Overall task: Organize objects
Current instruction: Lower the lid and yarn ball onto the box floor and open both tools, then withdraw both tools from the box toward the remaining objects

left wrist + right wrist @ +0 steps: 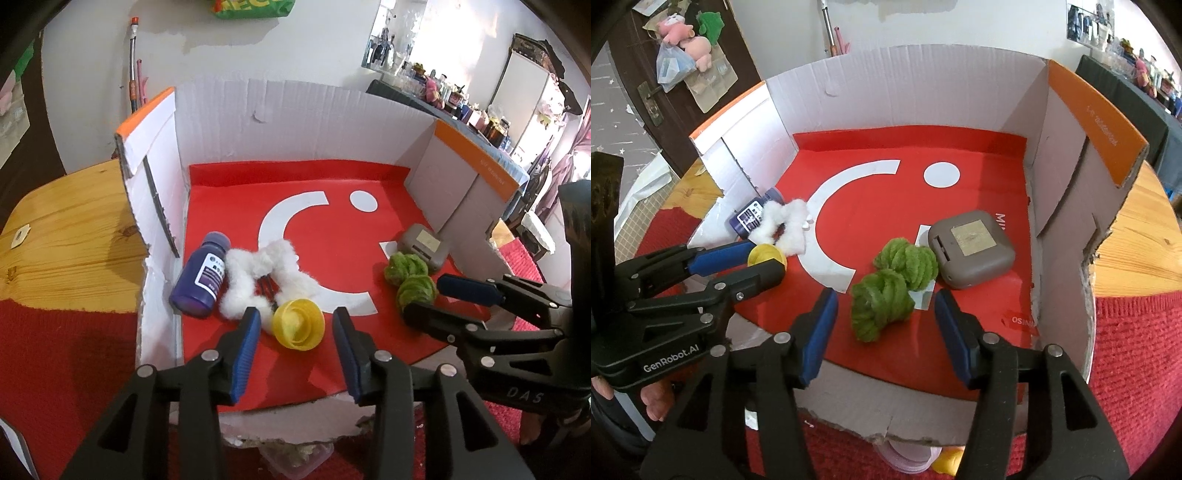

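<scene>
Both grippers, left (pixel 295 325) and right (pixel 886 314), hover spread and empty over the yellow cap (pixel 298 324) and green scrunchie (pixel 882 304); lifting clear before moving would avoid nudging either.

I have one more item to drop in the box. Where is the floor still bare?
The far half of the cardboard box is bare, from the white arc and white dot to the back wall. The left side is crowded: purple bottle, white fluffy scrunchie, yellow cap. On the right sit the green scrunchie and grey case.
</scene>
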`<action>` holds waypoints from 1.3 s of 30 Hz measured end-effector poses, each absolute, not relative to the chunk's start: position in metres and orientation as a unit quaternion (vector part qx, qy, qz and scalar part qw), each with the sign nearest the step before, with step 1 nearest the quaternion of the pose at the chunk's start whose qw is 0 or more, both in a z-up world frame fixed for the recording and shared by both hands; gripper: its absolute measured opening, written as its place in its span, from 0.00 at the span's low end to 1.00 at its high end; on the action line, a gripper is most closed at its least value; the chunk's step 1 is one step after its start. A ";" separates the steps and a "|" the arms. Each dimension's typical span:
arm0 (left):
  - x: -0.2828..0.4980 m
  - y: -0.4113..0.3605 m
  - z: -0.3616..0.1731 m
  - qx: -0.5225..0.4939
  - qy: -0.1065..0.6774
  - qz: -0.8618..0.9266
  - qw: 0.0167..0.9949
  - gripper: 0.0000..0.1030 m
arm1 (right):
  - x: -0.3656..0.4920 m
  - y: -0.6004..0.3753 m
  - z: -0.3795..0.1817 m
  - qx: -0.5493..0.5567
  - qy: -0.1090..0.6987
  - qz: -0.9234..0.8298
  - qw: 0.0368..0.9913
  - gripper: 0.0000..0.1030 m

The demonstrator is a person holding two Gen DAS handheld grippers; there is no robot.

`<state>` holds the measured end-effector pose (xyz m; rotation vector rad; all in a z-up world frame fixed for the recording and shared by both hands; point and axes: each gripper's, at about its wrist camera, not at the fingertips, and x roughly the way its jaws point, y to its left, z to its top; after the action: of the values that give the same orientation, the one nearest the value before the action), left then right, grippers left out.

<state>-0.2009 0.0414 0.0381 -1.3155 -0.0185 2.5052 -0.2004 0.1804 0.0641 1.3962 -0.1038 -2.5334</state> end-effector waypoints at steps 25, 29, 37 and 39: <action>-0.161 0.038 0.062 -0.418 -0.004 0.898 0.139 0.64 | -0.160 0.183 0.091 0.444 -0.033 -0.888 0.118 0.67; -0.151 0.036 0.068 -0.408 -0.003 0.903 0.135 0.68 | -0.151 0.181 0.096 0.438 -0.029 -0.891 0.117 0.69; -0.131 0.031 0.075 -0.393 -0.001 0.911 0.127 0.78 | -0.131 0.179 0.104 0.425 -0.025 -0.898 0.113 0.77; -0.126 0.030 0.076 -0.389 0.000 0.913 0.125 0.80 | -0.127 0.178 0.105 0.423 -0.024 -0.899 0.112 0.80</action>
<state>-0.1264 0.0302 0.0760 -1.1328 -0.0013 2.6608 -0.1271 0.1784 0.1046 1.2415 -0.0709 -2.6394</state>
